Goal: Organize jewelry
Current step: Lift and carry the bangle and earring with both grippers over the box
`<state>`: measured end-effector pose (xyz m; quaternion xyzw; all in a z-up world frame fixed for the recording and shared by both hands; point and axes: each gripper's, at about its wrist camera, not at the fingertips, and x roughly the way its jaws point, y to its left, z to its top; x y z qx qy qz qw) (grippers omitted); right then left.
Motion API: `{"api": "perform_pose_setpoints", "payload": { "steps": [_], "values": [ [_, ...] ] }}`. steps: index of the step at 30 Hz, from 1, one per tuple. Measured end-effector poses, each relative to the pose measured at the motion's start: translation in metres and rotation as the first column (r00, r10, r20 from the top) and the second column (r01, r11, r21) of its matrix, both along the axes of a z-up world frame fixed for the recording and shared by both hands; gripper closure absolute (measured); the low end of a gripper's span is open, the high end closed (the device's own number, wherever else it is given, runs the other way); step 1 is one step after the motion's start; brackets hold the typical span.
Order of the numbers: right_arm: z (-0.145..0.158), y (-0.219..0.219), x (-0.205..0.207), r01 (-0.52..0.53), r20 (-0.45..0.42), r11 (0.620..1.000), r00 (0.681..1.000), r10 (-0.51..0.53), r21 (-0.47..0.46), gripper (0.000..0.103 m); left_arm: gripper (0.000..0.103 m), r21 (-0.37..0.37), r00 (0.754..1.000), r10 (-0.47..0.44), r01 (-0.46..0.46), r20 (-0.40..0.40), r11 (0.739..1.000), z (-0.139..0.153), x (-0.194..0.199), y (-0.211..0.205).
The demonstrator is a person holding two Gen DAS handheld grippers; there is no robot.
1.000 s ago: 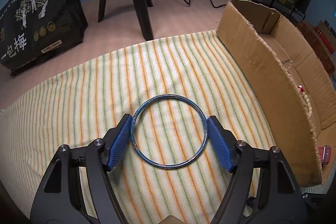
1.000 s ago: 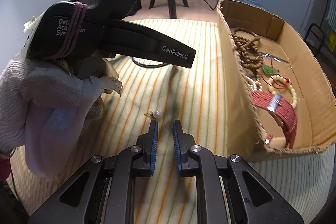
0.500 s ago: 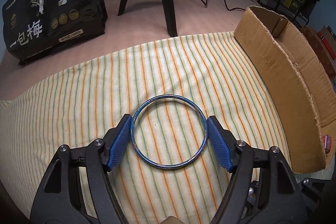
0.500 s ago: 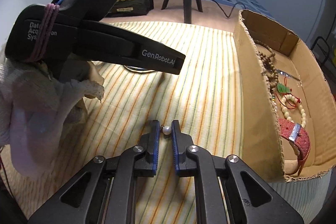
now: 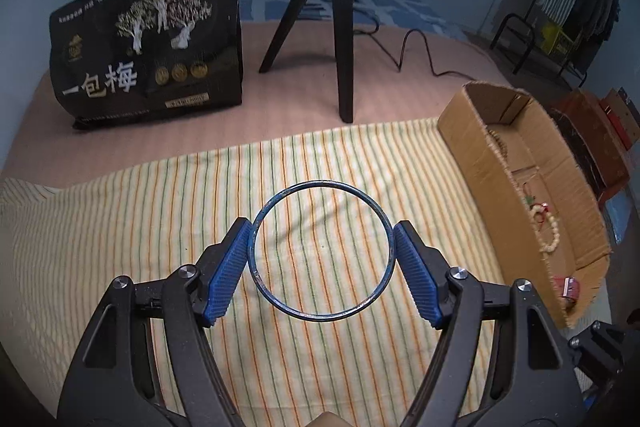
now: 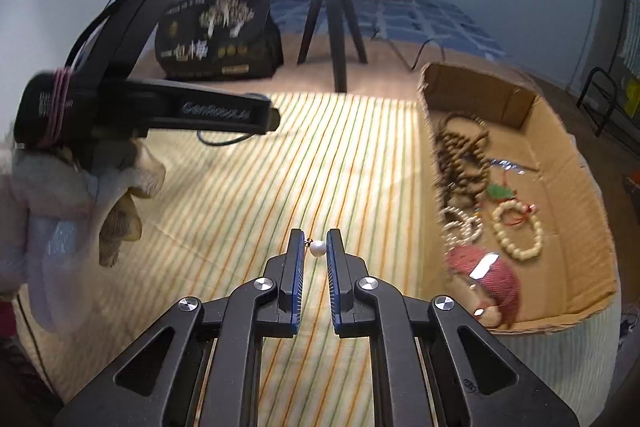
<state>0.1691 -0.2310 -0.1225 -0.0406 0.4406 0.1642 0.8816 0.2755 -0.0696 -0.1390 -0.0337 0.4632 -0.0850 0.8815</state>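
My left gripper point(image 5: 322, 257) is shut on a thin blue bangle point(image 5: 256, 231) and holds it lifted above the striped cloth point(image 5: 120, 227). My right gripper point(image 6: 316, 249) is shut on a small pearl earring point(image 6: 318, 248), also lifted off the cloth point(image 6: 240, 195). The cardboard box point(image 6: 576, 187) to the right holds wooden beads point(image 6: 460, 147), a cream bead bracelet point(image 6: 518, 231) and a red strap point(image 6: 496, 275). The box also shows in the left wrist view point(image 5: 480, 155). The left gripper's body point(image 6: 160, 107) and gloved hand point(image 6: 60, 195) show in the right wrist view.
A black printed bag point(image 5: 148, 47) and a black tripod point(image 5: 336, 27) with a cable point(image 5: 416, 55) stand beyond the cloth's far edge. A dark rack point(image 5: 520, 39) and clothes are at the far right.
Both grippers have risen with their items; the bangle and the pearl earring left the cloth. The right gripper closed on the earring. The views now take in more of the room.
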Motion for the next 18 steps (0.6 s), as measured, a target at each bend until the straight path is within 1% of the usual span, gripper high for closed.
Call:
{"api": "perform_pose_setpoints", "payload": {
  "steps": [4, 6, 10, 15, 18],
  "values": [
    [0.019, -0.014, -0.003, 0.031, 0.038, 0.999, 0.999, -0.031, 0.020, 0.093, 0.029, -0.026, 0.999, -0.003, 0.004, 0.043, 1.000, 0.021, -0.009, -0.003],
    [0.026, -0.020, 0.001, 0.047, 0.049, 0.999, 0.998, -0.048, 0.025, 0.093, 0.029, -0.045, 0.998, -0.008, 0.011, 0.060, 0.999, 0.031, -0.014, -0.006],
    [0.043, -0.043, 0.005, 0.099, 0.081, 0.995, 0.992, -0.101, 0.030, 0.093, 0.029, -0.051, 0.994, -0.029, 0.034, 0.106, 0.998, 0.050, -0.022, -0.018],
    [0.058, -0.070, 0.022, 0.152, 0.111, 0.988, 0.982, -0.155, 0.034, 0.093, 0.029, -0.063, 0.987, -0.065, 0.075, 0.147, 0.995, 0.067, -0.031, -0.037],
    [0.068, -0.091, 0.031, 0.191, 0.125, 0.980, 0.973, -0.196, 0.052, 0.093, 0.029, -0.067, 0.983, -0.091, 0.103, 0.162, 0.992, 0.074, -0.036, -0.050]
  ]
}}
